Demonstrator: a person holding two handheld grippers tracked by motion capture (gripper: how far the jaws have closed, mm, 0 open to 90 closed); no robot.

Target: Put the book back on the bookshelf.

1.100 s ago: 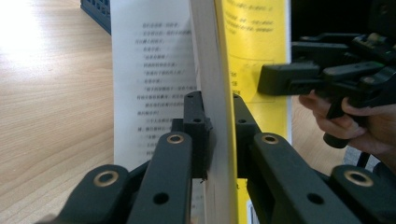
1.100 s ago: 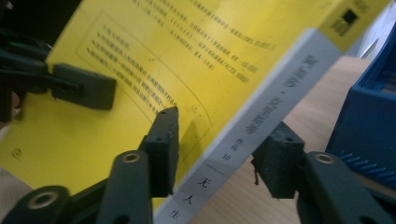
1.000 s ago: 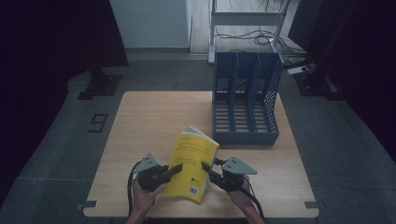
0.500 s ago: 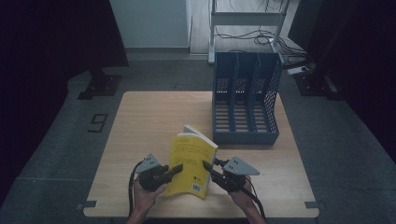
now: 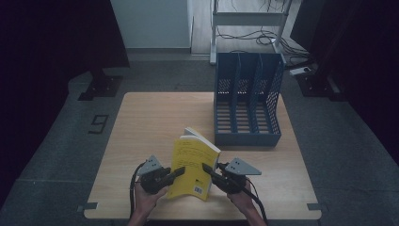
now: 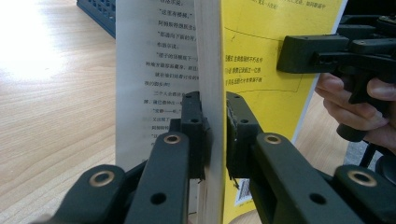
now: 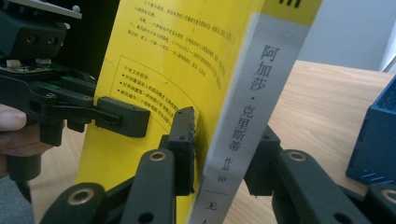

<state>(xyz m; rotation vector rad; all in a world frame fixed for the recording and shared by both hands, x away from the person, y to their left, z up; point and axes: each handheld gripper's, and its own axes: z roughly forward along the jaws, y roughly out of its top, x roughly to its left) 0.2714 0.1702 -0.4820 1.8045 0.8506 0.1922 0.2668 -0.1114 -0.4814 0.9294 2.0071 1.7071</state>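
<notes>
My left hand-held gripper point(image 6: 214, 135) pinching book point(image 5: 193, 165) pages, my right hand-held gripper point(image 7: 224, 149) clamping its spine, near tabletop point(image 5: 155, 117) front edge, rack point(image 5: 247, 101) behind

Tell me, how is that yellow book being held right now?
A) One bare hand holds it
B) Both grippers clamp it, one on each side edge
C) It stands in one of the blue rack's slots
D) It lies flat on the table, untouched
B: the left gripper pinches the yellow book at its page edge and the right gripper at its spine side, short of the blue file rack.
</notes>
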